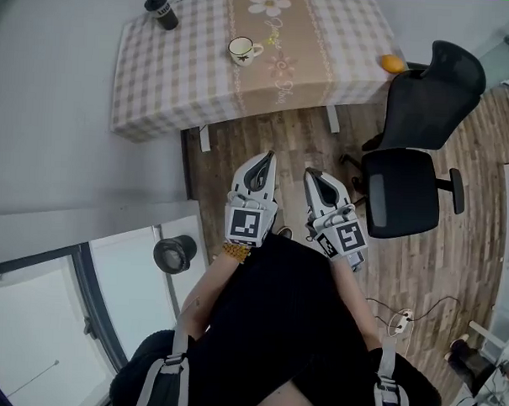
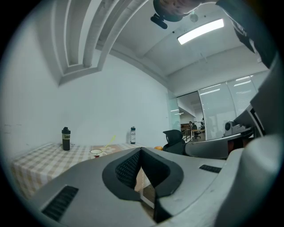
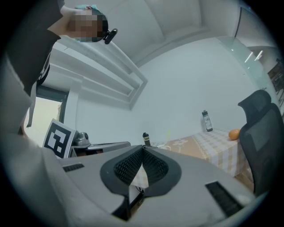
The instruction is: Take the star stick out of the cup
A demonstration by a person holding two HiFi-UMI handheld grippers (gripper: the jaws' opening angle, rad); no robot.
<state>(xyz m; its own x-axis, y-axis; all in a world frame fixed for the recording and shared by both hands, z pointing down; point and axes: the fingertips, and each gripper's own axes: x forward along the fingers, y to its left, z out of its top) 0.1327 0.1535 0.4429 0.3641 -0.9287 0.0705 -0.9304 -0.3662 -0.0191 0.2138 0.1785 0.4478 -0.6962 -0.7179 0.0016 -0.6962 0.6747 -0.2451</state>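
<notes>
**A:** What is found in the head view?

**B:** A cup [image 1: 243,48] is seen on the table [image 1: 176,77], with a dark bottle [image 1: 162,11] near it and an orange [image 1: 394,63] at the other end. The left gripper [image 1: 267,158] and the right gripper [image 1: 310,173] are held side by side above the floor, well apart from the table. The star stick cannot be made out there.

**A:** And in the left gripper view?

**B:** The jaws of the left gripper [image 2: 141,150] are pressed together and nothing is between them. Far behind them, the star stick [image 2: 110,141] is seen as a thin pale yellow line, leaning out of the cup [image 2: 96,152].

**A:** And in the right gripper view?

**B:** The right gripper [image 3: 143,149] is closed in the same way, tip against tip, and nothing is held. The star stick [image 3: 168,133] is only a faint line above the cup [image 3: 163,146].

**A:** How is it expected to handle?

**B:** It is judged to be very light, thin and probably stiff, but easily bent if much force is used. A soft pinch on the bare shaft above the rim is advised. It should be drawn out along its lean, so that the cup is not tipped.
</notes>
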